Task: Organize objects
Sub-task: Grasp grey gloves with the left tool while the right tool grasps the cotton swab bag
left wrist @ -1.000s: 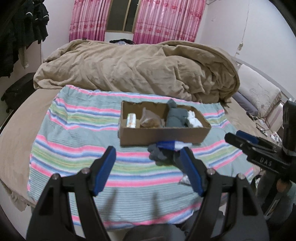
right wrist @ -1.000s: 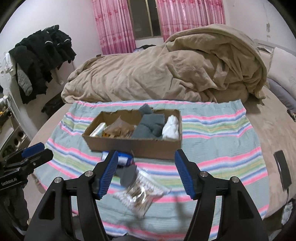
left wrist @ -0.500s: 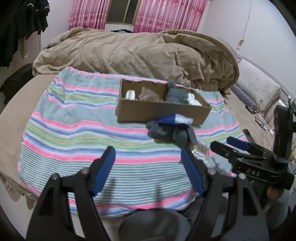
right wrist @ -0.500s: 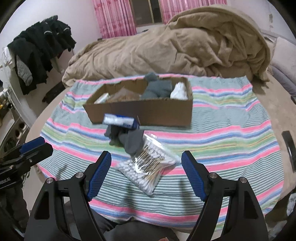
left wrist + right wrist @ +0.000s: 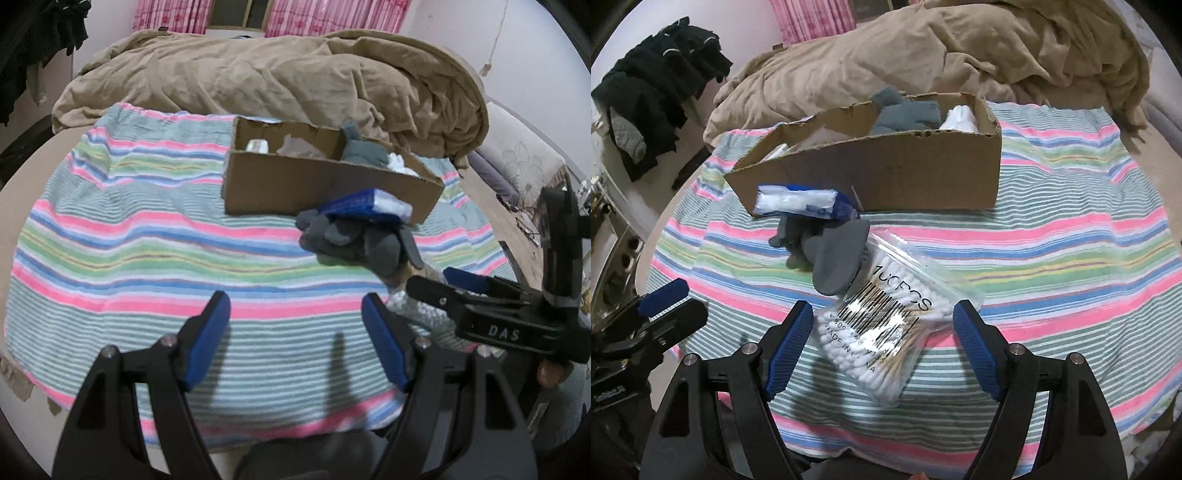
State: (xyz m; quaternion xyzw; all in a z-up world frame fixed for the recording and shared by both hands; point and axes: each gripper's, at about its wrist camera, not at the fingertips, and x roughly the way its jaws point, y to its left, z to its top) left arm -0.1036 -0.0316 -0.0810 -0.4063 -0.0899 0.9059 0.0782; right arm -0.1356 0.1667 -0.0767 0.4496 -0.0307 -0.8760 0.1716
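Observation:
A cardboard box (image 5: pixel 886 173) holding grey cloth (image 5: pixel 908 114) and white items sits on a striped blanket (image 5: pixel 1052 236); it also shows in the left wrist view (image 5: pixel 280 184). In front of it lie a blue-and-white packet (image 5: pixel 801 201), a grey sock (image 5: pixel 831 254) and a clear bag of cotton swabs (image 5: pixel 886 328). My right gripper (image 5: pixel 882 339) is open, its fingers either side of the swab bag. My left gripper (image 5: pixel 295 339) is open and empty over bare blanket, left of the sock (image 5: pixel 351 240) and packet (image 5: pixel 369 206).
A crumpled tan duvet (image 5: pixel 277 77) fills the bed behind the box. Dark clothes (image 5: pixel 653 96) hang at the left wall. A pillow (image 5: pixel 517 166) lies at the right. The blanket's front edge is just below both grippers.
Both grippers have moved forward and down toward the blanket. The right gripper has come in around the swab bag. Both stay open.

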